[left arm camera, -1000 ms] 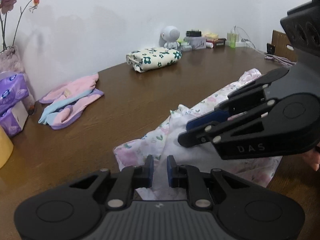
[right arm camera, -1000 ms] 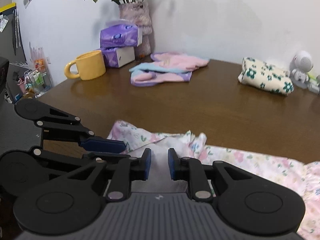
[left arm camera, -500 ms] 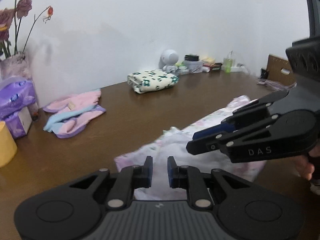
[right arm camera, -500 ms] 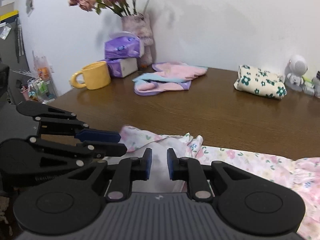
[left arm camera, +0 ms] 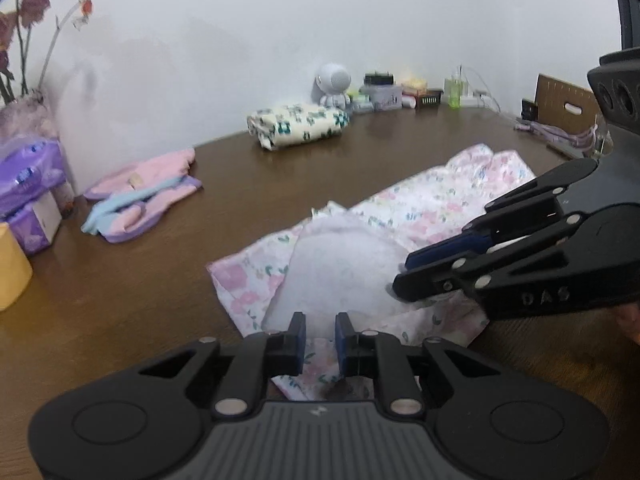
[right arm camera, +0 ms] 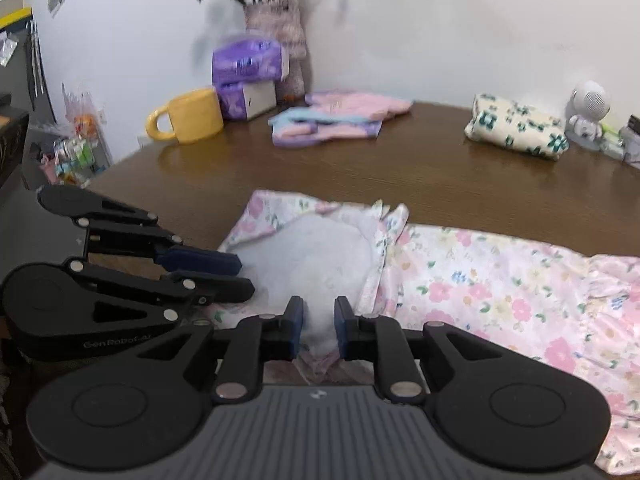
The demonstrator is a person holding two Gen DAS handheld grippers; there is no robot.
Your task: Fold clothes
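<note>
Left gripper (left arm camera: 320,334): jaws narrowed, pinching the near edge of the floral garment (left arm camera: 432,208). Right gripper (right arm camera: 319,320): likewise clamped on the same edge, white lining between its pads. Garment lies spread on the brown table (right arm camera: 400,176), running toward 2 o'clock. At 11 o'clock, pink folded clothes (left arm camera: 144,196); at 12, a folded floral bundle (left arm camera: 298,128).

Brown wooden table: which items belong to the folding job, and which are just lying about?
In the job: pink floral garment; left tool; right tool.

Lying about: yellow mug; purple tissue packs; white robot figurine; folded green-flowered cream cloth; pastel pink-blue clothes.
</note>
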